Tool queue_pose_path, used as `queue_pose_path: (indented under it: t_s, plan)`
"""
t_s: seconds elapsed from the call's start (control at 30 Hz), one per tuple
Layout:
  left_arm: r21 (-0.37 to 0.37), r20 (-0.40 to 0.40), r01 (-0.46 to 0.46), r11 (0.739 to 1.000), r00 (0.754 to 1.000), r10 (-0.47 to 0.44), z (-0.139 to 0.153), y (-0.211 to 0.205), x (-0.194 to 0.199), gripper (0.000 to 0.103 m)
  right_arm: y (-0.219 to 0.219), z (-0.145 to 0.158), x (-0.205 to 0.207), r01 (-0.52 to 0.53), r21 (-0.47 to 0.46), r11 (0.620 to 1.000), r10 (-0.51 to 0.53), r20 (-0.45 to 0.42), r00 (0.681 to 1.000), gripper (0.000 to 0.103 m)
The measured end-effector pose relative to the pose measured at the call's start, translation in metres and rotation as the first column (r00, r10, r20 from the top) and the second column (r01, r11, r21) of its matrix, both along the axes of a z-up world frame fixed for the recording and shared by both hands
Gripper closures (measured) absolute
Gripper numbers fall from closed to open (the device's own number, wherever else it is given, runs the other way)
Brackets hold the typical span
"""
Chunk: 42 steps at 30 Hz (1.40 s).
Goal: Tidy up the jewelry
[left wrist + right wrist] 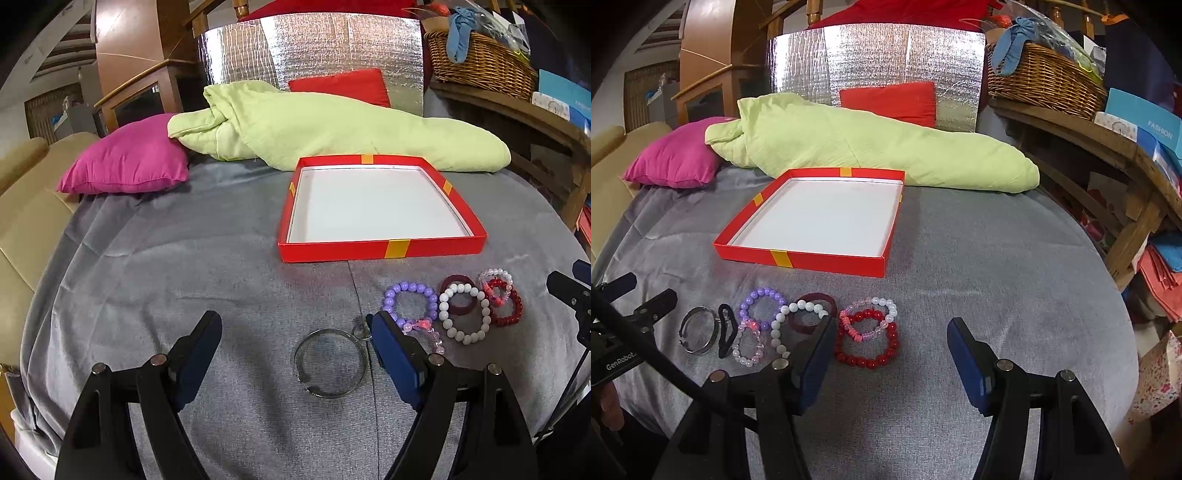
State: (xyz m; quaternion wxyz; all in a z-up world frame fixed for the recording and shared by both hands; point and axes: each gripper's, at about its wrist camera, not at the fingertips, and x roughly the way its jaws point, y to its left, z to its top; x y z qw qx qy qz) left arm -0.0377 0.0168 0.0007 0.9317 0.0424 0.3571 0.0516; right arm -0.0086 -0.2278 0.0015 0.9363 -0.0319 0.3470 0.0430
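Evidently no piece is in the tray yet: the red tray point(380, 249) sits empty, white floor bare, toward the far side of the grey bed cover point(184, 266), just in front of the green quilt point(332, 129). Jewelry lies in a row between the tray and the near edge of the bed. Left gripper point(295, 341): jaws wide open, holding nothing, straddling the silver bangle point(330, 363), which lies flat with its gap toward the near edge. Right gripper point(890, 343): jaws wide open, empty, poised over the red bead bracelet point(868, 345); the left jaw hides part of the white bead bracelet point(786, 325). Purple bead bracelet point(761, 302) and maroon ring point(816, 312) lie between the two grippers, some touching or overlapping. Judgement: step in hand is the first pick. The bangle is thin and flat, so lower until the jaw tips meet the fabric, close across the rim. The red bracelet overlaps a pink-and-clear one point(871, 314); lift slowly in case they snag.
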Motion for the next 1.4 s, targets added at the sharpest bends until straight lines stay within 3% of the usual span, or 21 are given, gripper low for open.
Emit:
queue_pose_path:
  t_s: [0.87, 1.4]
  plan:
    - [-0.018, 0.024, -0.088, 0.996, 0.996, 0.088, 0.006, 0.031, -0.001, 0.019, 0.017, -0.003, 0.001, -0.035, 0.000, 0.999, 0.035, -0.009, 0.999, 0.037]
    - [-0.017, 0.032, -0.093, 0.996, 0.995, 0.093, 0.008, 0.035, -0.002, 0.019, 0.023, -0.005, 0.001, -0.048, -0.008, 0.999, 0.048, -0.017, 0.999, 0.037]
